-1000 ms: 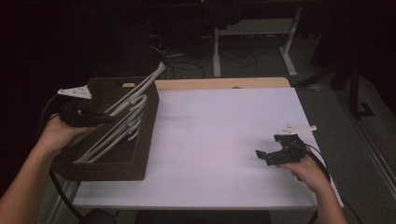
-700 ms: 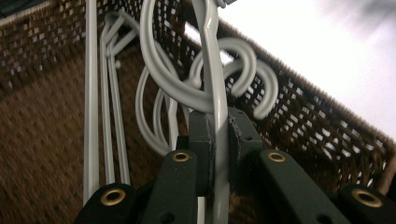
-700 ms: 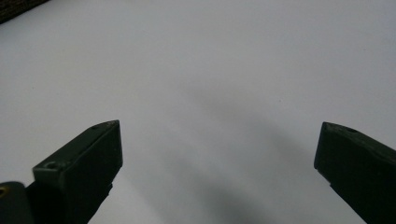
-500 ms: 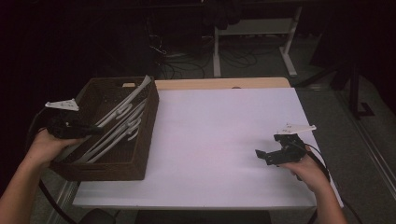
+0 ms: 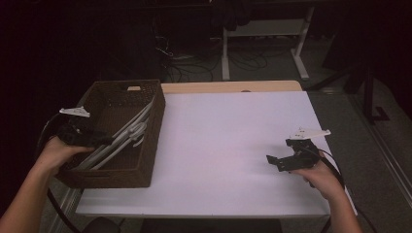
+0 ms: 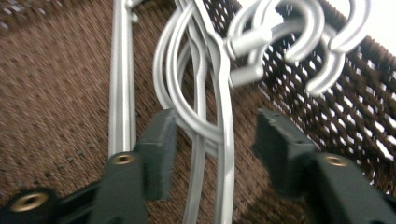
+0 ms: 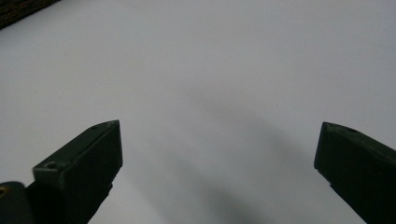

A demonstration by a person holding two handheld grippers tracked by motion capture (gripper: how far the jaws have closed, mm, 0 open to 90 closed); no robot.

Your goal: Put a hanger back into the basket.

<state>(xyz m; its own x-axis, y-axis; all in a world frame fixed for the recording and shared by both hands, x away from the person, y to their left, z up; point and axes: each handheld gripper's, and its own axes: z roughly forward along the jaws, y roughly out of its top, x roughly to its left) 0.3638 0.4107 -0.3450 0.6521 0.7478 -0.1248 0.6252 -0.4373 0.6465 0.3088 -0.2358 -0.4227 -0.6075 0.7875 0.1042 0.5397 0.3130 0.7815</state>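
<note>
Wicker, dark brown and rectangular, the basket (image 5: pixel 145 145) sits at nine o'clock on the white desk (image 5: pixel 233 145), holding a tangle of silver-white plastic hangers (image 6: pixel 205 93). We see the left tool (image 6: pixel 212 140) spread wide over two of their overlapping arms, gripping nothing yet. At three o'clock the right tool (image 5: pixel 284 162) rests low over bare desk, jaws wide and empty. Our worry: the hooks (image 6: pixel 299 42) interlock near the basket's wall, so closing on both arms could drag the whole bunch up together, snag the weave, or tip the basket toward the desk's edge.
</note>
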